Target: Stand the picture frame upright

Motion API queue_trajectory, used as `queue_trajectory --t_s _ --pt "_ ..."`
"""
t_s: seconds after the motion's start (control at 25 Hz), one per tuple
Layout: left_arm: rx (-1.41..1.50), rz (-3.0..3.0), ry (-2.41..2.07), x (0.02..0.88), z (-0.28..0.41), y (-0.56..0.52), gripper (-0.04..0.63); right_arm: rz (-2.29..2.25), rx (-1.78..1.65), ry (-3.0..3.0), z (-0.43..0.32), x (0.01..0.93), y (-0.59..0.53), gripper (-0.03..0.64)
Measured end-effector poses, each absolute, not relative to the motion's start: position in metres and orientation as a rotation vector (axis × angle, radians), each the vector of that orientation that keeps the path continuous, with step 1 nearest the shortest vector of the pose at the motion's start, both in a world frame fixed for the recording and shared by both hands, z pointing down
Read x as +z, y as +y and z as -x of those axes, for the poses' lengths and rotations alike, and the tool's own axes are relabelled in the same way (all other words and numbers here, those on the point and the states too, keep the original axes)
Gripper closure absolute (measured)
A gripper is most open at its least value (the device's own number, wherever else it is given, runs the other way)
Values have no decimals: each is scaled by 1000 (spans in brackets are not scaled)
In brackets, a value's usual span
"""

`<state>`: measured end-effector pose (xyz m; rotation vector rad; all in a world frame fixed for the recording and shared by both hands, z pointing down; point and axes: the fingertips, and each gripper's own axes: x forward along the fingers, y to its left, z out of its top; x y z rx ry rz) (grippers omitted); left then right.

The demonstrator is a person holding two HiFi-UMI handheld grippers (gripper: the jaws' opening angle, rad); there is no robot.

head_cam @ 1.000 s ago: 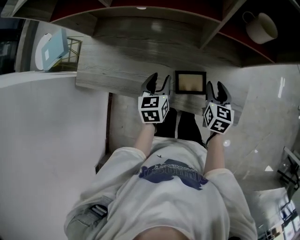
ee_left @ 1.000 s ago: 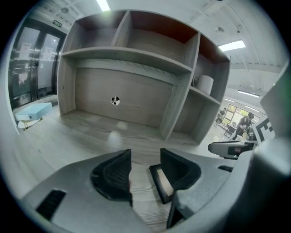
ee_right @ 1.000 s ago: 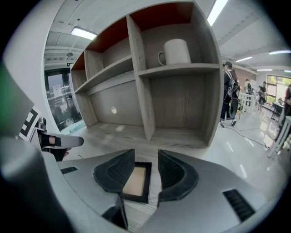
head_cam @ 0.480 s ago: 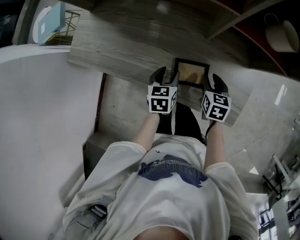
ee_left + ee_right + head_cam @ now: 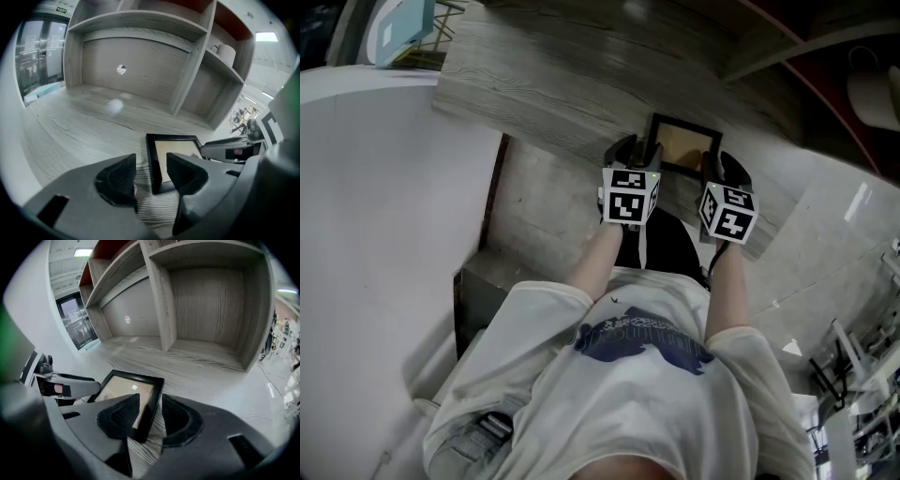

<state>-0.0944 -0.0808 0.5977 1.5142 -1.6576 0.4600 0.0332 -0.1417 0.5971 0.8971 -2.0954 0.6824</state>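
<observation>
Picture frame (image 5: 682,146) is lying flat, face up, on the wood-grain desk board (image 5: 544,84) of the shelving unit, close to the board's front edge. It is not yet raised at all, and no corner is lifting that I can see.

Person is holding both tools down at the frame's near corners, one on each side.

Left gripper (image 5: 151,174) is unclenched. Its jaws have just been widening and are straddling the frame's left rail at the near corner, with daylight on both sides of the rail. Nothing is grasped.

Right gripper (image 5: 150,416) is also holding nothing yet. Its jaws have just been narrowing and the frame's right rail is sitting between them. A gap is showing on the outer pad's side, so I am reading this as no pinch so far.

Judgement: the approach is looking finished and the grasp is only beginning. Clamping both rails, tipping the frame up and setting it to stand are all outstanding. Whether a back stand is folded underneath is hidden.
</observation>
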Motion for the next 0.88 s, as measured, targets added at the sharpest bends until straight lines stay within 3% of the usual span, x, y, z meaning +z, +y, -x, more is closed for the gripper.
queue_trajectory --t_s 0.72,0.88 --pt "474 -1464 -1603 612 89 -81 400 -860 726 -2045 -32 609 -139 499" --pt "473 -1481 -1577 611 82 -84 467 -856 733 -2043 -31 609 -139 500"
